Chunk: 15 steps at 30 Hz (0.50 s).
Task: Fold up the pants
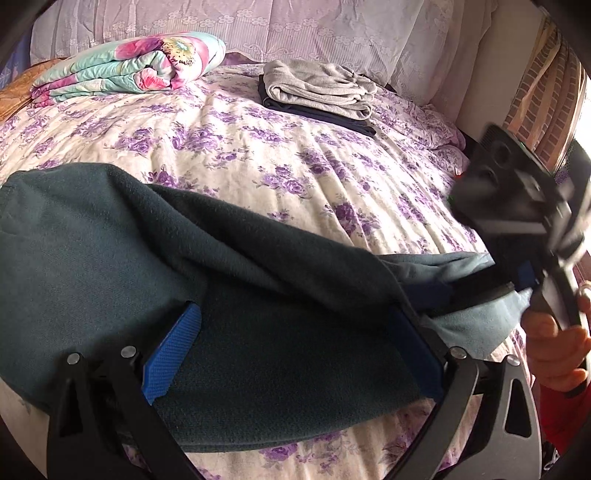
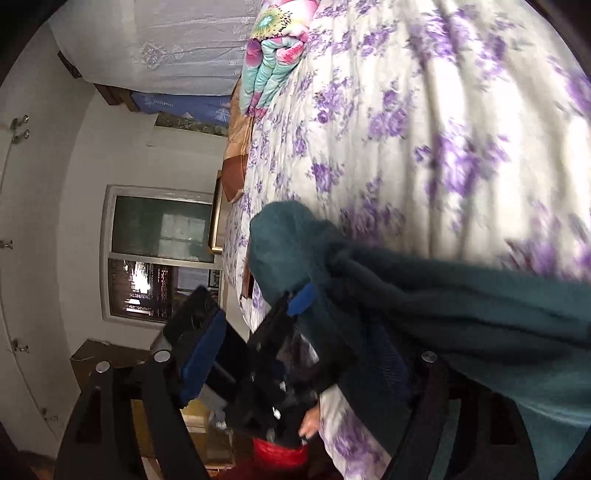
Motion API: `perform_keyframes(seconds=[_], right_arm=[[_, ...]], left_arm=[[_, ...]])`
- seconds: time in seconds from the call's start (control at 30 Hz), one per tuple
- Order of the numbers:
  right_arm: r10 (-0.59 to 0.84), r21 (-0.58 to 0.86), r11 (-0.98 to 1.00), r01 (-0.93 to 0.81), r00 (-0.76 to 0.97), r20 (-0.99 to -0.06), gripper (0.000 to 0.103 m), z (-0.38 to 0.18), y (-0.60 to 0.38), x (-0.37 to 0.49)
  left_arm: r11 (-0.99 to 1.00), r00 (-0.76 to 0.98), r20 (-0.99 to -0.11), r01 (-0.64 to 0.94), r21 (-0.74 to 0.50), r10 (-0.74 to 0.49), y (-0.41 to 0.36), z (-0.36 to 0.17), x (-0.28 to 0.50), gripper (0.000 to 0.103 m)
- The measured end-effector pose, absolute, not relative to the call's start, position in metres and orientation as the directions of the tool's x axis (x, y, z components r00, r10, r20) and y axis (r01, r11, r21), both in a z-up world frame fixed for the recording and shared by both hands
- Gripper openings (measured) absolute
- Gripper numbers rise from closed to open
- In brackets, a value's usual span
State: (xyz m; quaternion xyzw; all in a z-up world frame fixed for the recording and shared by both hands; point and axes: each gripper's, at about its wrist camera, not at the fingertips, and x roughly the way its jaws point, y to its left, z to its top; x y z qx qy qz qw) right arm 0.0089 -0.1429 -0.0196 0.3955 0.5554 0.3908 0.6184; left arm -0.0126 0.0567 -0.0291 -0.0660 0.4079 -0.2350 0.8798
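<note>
Closest in the left wrist view, the left gripper (image 1: 291, 354) stands with its two blue pads (image 1: 173, 354) wide apart, and a broad fold of dark teal pants (image 1: 110, 251) fills the whole gap between them; whether the pads press on the cloth cannot be told. The pants spread from here across the near edge of the bed (image 1: 258, 158), bunching up to the left and trailing right as a paler band toward the right gripper (image 1: 517, 280), which is blurred at the frame's right edge with a hand (image 1: 557, 347) and red sleeve beneath it. In the right wrist view, the right gripper (image 2: 295, 358) has its fingers spread wide; the teal cloth drapes over its right finger and hides that pad, while the left blue pad (image 2: 203, 362) stands bare, so a grip cannot be confirmed. Farther back on the purple-flowered bedspread lies a stack of folded grey and dark clothes (image 1: 321, 92), and to its left a folded floral quilt (image 1: 125, 66) against the lace-covered headboard (image 1: 295, 26).
</note>
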Motion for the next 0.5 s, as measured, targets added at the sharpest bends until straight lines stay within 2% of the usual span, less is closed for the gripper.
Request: perform_keyframes(seconds=[0.1,0.2,0.3,0.4,0.47,0.5], right_arm=[[0.928,0.928,0.368,-0.064,0.090,-0.362,0.081,-0.017,-0.139,0.012],[0.954,0.946,0.297,-0.126,0.090,-0.287,0.079,-0.009,-0.140,0.002],[0.960,0.942,0.275,-0.194,0.105,-0.259,0.079,-0.001,-0.142,-0.004],[0.964,0.953,0.251,-0.167,0.133,-0.231,0.077,-0.008,-0.143,0.002],[0.956,0.952,0.263,-0.159,0.177,-0.234,0.066,-0.011,-0.146,0.007],[0.948,0.948,0.275,-0.161,0.213,-0.238,0.052,-0.012,-0.150,0.010]], left_arm=[[0.874,0.559,-0.675,0.365,-0.320,-0.481,0.060,-0.029,-0.014,0.098],[0.864,0.559,-0.660,0.369,-0.343,-0.501,0.064,-0.028,-0.014,0.098],[0.853,0.560,-0.644,0.375,-0.364,-0.521,0.067,-0.027,-0.016,0.098],[0.856,0.560,-0.649,0.373,-0.358,-0.515,0.066,-0.027,-0.015,0.098],[0.859,0.561,-0.652,0.373,-0.352,-0.510,0.065,-0.027,-0.015,0.098],[0.859,0.560,-0.653,0.372,-0.351,-0.509,0.065,-0.027,-0.015,0.098]])
